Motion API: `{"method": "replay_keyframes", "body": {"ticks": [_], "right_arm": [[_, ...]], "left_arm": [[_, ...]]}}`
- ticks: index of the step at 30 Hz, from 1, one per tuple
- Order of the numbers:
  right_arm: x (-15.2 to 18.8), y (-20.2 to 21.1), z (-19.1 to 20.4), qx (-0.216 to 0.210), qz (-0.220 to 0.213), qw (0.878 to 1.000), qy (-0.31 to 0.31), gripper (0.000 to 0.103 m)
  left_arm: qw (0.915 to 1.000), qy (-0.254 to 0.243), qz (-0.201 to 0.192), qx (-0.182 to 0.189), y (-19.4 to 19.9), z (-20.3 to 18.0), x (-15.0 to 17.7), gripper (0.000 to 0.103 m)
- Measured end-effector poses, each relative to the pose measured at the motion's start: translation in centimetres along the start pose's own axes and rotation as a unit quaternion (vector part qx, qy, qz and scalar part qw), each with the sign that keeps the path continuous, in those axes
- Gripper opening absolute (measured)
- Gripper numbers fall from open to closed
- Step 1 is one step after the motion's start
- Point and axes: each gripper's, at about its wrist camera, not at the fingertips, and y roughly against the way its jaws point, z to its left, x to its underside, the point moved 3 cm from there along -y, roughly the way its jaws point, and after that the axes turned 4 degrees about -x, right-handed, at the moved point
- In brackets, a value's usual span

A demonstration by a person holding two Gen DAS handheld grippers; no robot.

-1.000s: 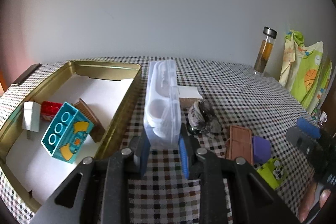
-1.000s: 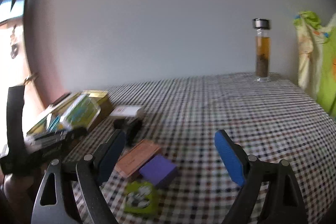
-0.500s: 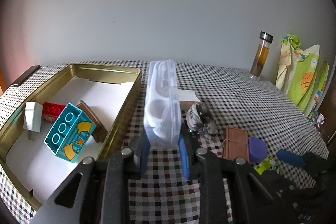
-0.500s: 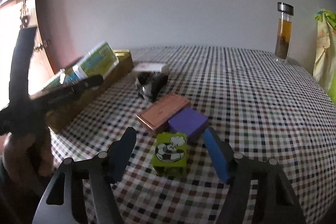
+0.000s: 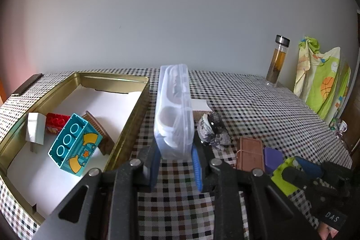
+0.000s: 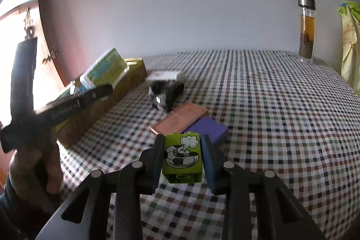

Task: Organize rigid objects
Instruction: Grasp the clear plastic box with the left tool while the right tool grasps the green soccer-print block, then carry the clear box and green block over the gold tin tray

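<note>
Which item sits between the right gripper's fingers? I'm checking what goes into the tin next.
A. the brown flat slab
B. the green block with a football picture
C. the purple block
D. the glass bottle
B: in the right wrist view the green block with a football picture sits between the closing fingers of the right gripper.

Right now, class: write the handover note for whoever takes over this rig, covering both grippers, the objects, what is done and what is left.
Left gripper: shut on the clear plastic case, beside the gold tin.
Right gripper: jaws closing around the green soccer block.
Done: teal block, red block and white piece are in the tin.
Left: brown slab, purple block and dark furry object remain on the checked cloth.
</note>
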Motion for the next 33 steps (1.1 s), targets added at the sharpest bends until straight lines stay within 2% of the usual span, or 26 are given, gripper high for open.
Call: {"method": "replay_keyframes", "body": {"ticks": [10, 19, 29, 33], "right_arm": [[-2.5, -0.1, 0.3, -0.008, -0.039, 0.999, -0.008, 0.035], [-3.2, -0.1, 0.1, 0.009, -0.073, 0.997, -0.009, 0.035], [-3.8, 1.7, 0.0, 0.027, -0.149, 0.988, -0.016, 0.035], [-3.9, 1.5, 0.6, 0.033, -0.157, 0.987, -0.007, 0.035]], "left_arm": [[1.0000, 0.001, -0.002, 0.006, 0.1, 0.0, 0.0, 0.023], [0.9998, 0.002, -0.018, 0.009, 0.8, 0.1, 0.0, 0.023], [0.9969, 0.005, -0.078, -0.012, 2.9, 0.2, -0.2, 0.023], [0.9956, 0.007, -0.092, -0.017, 3.3, 0.4, -0.4, 0.023]]}}
